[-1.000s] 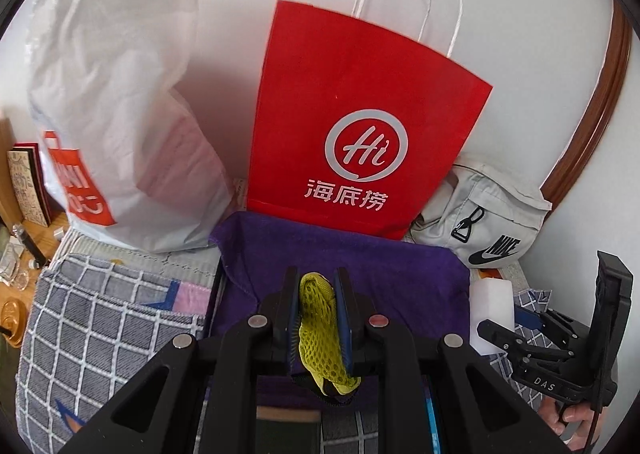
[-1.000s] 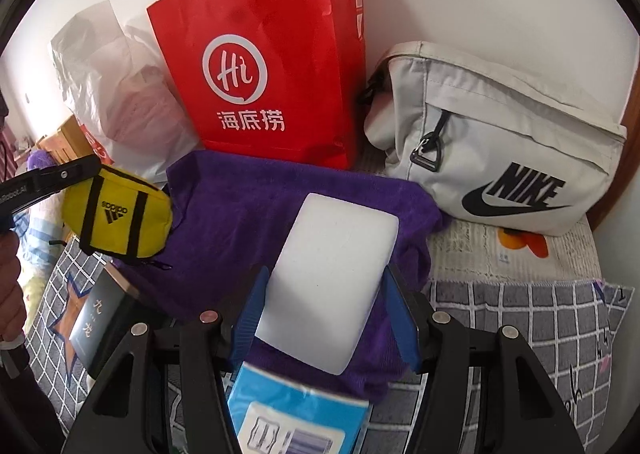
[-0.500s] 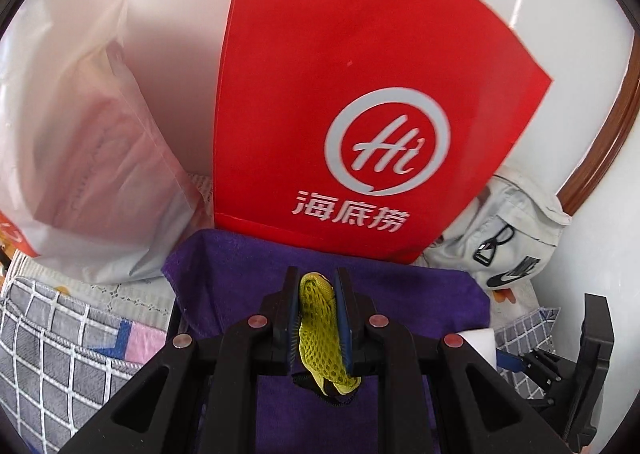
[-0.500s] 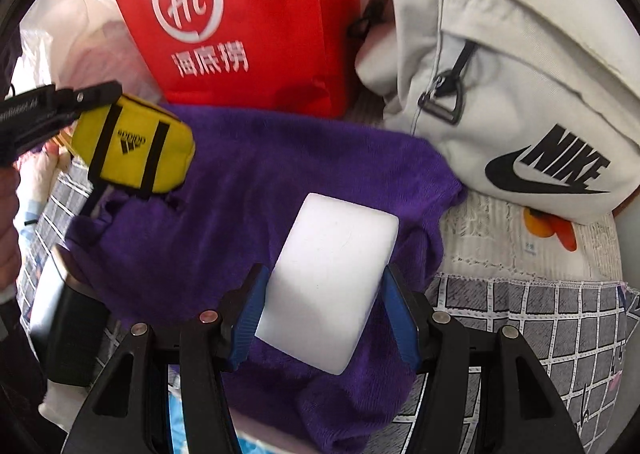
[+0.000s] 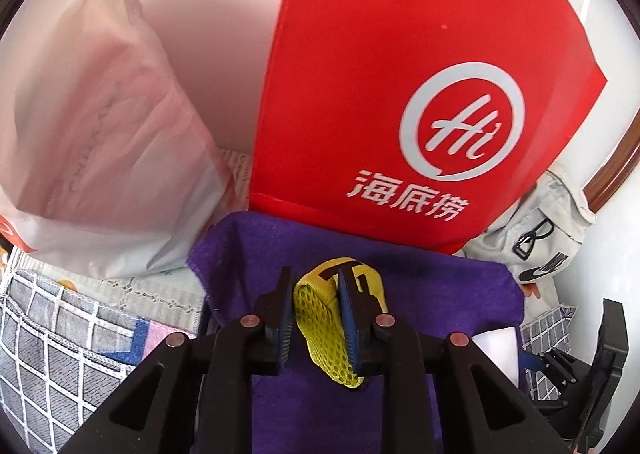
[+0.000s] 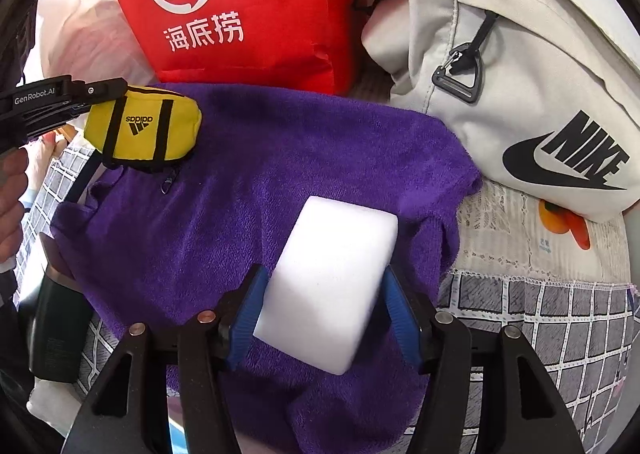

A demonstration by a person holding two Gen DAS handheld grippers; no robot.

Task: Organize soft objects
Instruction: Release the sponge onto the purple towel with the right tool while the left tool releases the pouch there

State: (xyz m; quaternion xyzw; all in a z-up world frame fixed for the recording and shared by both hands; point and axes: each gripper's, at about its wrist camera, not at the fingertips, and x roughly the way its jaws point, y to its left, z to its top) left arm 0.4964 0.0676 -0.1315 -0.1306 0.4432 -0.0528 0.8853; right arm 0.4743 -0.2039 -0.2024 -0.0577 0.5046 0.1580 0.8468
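Note:
A small yellow Adidas pouch [image 5: 320, 318] sits between the pads of my left gripper [image 5: 314, 274], whose jaws are opening; both pads still touch it. In the right wrist view the pouch [image 6: 144, 125] rests on the far left corner of a purple towel [image 6: 280, 157]. My right gripper [image 6: 324, 274] is shut on a white sponge block [image 6: 332, 286], low over the towel's near right part. The sponge [image 5: 496, 350] also shows at the right edge of the left wrist view.
A red paper bag [image 5: 380, 93] stands just behind the towel, a white plastic bag [image 5: 100, 153] to its left. A pale Nike bag [image 6: 520, 93] lies at the right. A dark box [image 6: 56, 326] pokes out under the towel's left edge, on checked cloth [image 6: 540, 334].
Both grippers came down and forward toward the towel. The pouch now touches the towel, and the left jaws stand slightly wider. The sponge stays in the right gripper.

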